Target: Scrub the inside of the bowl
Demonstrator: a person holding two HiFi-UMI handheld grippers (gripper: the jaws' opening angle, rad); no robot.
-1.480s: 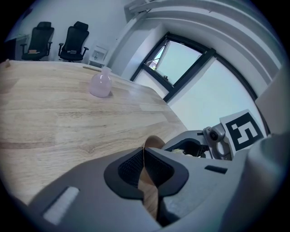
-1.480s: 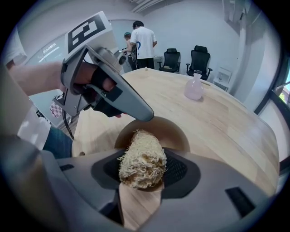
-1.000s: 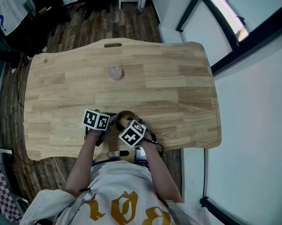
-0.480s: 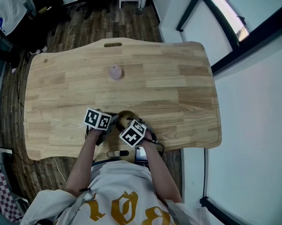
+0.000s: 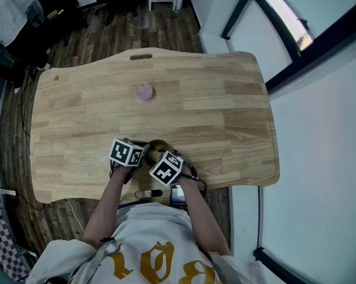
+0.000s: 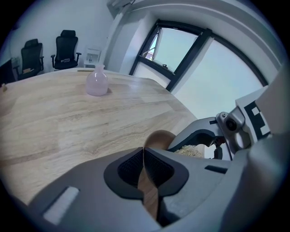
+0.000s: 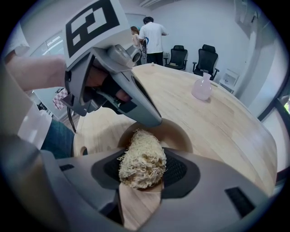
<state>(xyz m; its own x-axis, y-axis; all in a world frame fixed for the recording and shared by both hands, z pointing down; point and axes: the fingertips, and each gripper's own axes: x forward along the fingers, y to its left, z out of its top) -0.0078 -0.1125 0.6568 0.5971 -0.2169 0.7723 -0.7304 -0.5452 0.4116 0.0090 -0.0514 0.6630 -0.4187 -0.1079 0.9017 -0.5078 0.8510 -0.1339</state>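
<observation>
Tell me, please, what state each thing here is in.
bowl: rim pinched by the left tool.
scrubber: clamped in the right tool, at the bowl's mouth.
left tool: shut on the bowl.
right tool: shut on the scrubber.
pink vase: upright on the table, apart from the rest.

Head view: high, steeply down on table (image 5: 223, 108). Gripper views: low, close, facing each other, sharing bowl (image 7: 177, 135).

Brown bowl (image 7: 180, 132), pale straw scrubber (image 7: 141, 159), pink vase (image 5: 144, 91), light-wood table (image 5: 217, 102)
</observation>
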